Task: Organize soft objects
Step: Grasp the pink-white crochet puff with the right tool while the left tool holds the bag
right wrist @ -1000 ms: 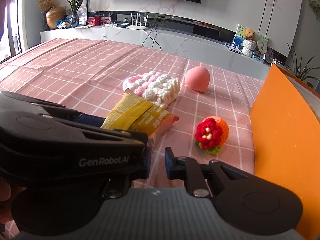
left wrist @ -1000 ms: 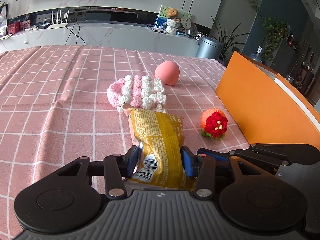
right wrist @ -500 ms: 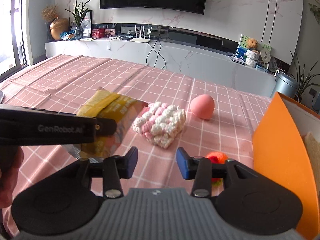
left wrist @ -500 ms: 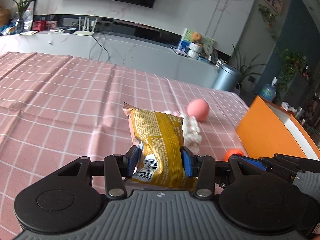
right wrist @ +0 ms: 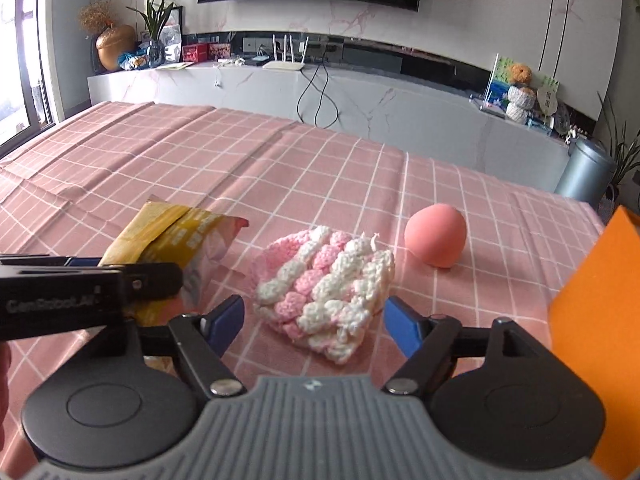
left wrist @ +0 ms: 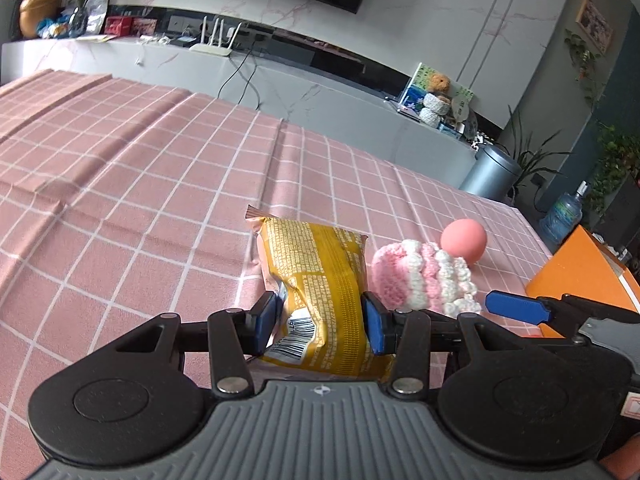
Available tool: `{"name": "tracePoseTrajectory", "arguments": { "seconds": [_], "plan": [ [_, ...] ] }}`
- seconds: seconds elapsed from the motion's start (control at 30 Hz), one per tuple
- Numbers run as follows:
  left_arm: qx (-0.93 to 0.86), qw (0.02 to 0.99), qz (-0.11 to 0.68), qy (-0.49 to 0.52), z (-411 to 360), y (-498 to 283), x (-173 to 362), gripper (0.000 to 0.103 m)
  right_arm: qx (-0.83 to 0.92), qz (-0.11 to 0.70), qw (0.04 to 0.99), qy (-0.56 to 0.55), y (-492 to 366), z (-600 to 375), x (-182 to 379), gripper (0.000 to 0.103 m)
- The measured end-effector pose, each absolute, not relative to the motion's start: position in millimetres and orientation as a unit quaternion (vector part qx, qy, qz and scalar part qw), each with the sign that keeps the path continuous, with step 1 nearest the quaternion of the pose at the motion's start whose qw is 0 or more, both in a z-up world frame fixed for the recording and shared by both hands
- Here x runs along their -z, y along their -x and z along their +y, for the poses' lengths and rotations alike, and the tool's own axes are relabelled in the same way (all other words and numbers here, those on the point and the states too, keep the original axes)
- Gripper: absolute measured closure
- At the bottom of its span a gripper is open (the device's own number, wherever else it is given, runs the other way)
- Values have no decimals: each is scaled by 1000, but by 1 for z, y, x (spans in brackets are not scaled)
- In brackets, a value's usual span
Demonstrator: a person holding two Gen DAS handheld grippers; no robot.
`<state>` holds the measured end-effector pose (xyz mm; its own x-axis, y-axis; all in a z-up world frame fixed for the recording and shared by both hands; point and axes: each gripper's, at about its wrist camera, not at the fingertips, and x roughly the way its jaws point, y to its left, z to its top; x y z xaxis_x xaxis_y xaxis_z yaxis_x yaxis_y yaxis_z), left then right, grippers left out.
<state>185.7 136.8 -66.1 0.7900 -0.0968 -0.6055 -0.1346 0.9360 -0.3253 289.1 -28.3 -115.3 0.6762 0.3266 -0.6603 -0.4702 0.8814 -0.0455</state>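
The lettering "GenRobot.AI" is printed in grey on the side of the left claw [right wrist: 132, 280], as seen from the right wrist view; it is blurred there but still legible. A barcode and dense small print are carried on the yellow snack packet [left wrist: 320, 276], but the print is too fine to be read. The packet is clamped between the blue pads [left wrist: 374, 330] of the left claw [left wrist: 320, 326] and is held above the pink checked cloth on the desk [left wrist: 140, 184].

The jaws of the right claw [right wrist: 314, 326] are opening and stand wide. The pink and white crocheted piece [right wrist: 324, 284] is framed between them, lying on the cloth, and is not pressed by either pad. A pink ball [right wrist: 436, 236] rests just beyond it, apart from it, and the wall of an orange box [right wrist: 596, 300] is seen at the right edge.

Only in the left wrist view are the barcode side of the packet, the top rim of the orange box [left wrist: 580, 268] and one blue pad of the right claw [left wrist: 516, 306] shown. Only in the right wrist view are the packet's sealed end [right wrist: 176, 228] seen side-on and a sliver of a hand at the left edge. In the left wrist view the crocheted piece [left wrist: 424, 276] is found right of the packet, with the ball [left wrist: 464, 240] behind it.
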Motion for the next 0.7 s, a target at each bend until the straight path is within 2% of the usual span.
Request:
{"name": "tracePoseTrajectory", "arguments": {
  "seconds": [0.2,0.47,0.57,0.7],
  "plan": [
    [-26,924,331,190,144,-189,75,51,-222,348,906,91,-306,-23,128,21],
    [-26,923,334,189,140,-188,77,51,-232,348,903,98,-302,-23,130,57],
    [-25,922,336,190,138,-187,77,51,-233,342,905,103,-294,-23,125,62],
    [-25,922,334,195,138,-183,75,51,-232,318,912,115,-274,-27,113,63]
  ]
}}
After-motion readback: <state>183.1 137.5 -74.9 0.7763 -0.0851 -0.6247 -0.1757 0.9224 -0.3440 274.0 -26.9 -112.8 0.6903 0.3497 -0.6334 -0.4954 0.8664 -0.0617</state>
